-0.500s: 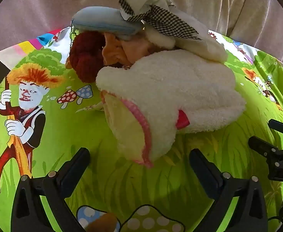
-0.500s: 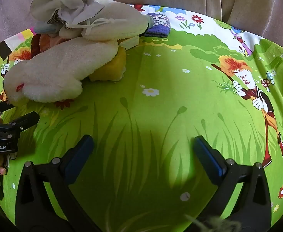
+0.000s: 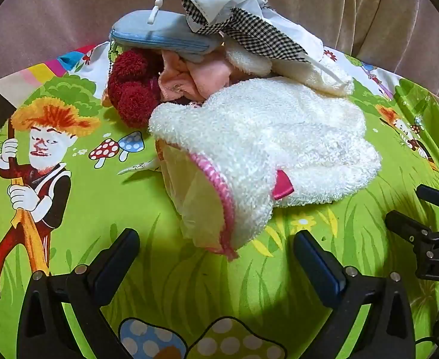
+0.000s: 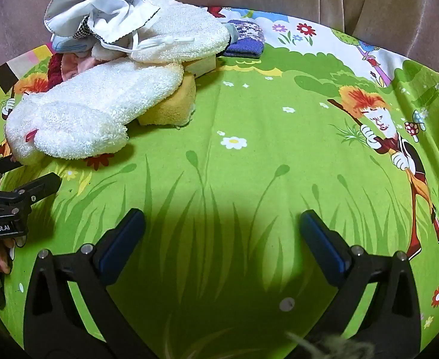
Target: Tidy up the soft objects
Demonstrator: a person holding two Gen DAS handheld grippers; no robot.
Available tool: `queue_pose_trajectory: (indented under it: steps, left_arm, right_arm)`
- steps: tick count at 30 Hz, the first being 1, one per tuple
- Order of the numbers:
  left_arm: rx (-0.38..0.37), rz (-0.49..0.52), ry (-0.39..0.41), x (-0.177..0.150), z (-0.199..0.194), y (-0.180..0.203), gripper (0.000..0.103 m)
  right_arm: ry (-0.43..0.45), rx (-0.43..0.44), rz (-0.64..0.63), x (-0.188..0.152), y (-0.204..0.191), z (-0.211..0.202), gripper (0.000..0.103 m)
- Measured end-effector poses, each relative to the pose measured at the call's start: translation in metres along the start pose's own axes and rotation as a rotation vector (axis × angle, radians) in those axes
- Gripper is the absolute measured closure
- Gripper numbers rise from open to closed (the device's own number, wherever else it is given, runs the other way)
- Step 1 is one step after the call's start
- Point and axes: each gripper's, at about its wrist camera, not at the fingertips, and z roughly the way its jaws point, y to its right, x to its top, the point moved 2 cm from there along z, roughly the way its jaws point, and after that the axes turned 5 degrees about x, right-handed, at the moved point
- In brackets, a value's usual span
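Soft pile [image 3: 249, 95] hiding pink cloth [image 3: 201, 80], left gripper [image 3: 216, 257], right gripper [image 4: 222, 236] wide open, empty

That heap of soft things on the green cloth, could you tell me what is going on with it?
A person holds two tools over a cartoon-print cloth. The left tool, wide open, points at a white terry mitt at the front of the pile. The right tool, also open, is over bare cloth. Nothing is gripped yet.

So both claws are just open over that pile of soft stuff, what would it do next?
Probably ease the left gripper forward onto the white fluffy mitt: its pink-edged cuff lies right between the open jaws, nearest of the pile, untouched.
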Motion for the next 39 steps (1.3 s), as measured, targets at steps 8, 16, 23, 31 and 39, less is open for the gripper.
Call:
queue_pose_trajectory:
  steps: [8,16,23,31,39]
  left_arm:
    - [0.000,0.000,0.000,0.0002,0.0001,0.0000,0.000]
    - [0.000,0.000,0.001,0.0002,0.0001,0.0000,0.000]
    - [0.000,0.000,0.001,0.0001,0.0000,0.0000,0.000]
    - [0.000,0.000,0.001,0.0000,0.0000,0.0000,0.000]
    - [0.000,0.000,0.001,-0.0001,-0.0001,0.0000,0.000]
  right_arm:
    - [0.000,0.000,0.000,0.0000,0.0000,0.0000,0.000]
    - [0.000,0.000,0.000,0.0000,0.0000,0.0000,0.000]
    - [0.000,0.000,0.000,0.0000,0.0000,0.0000,0.000]
    - [0.001,0.000,0.000,0.0001,0.0001,0.0001,0.000]
    - [0.001,-0.008,0.009,0.0007,0.0006,0.0002,0.000]
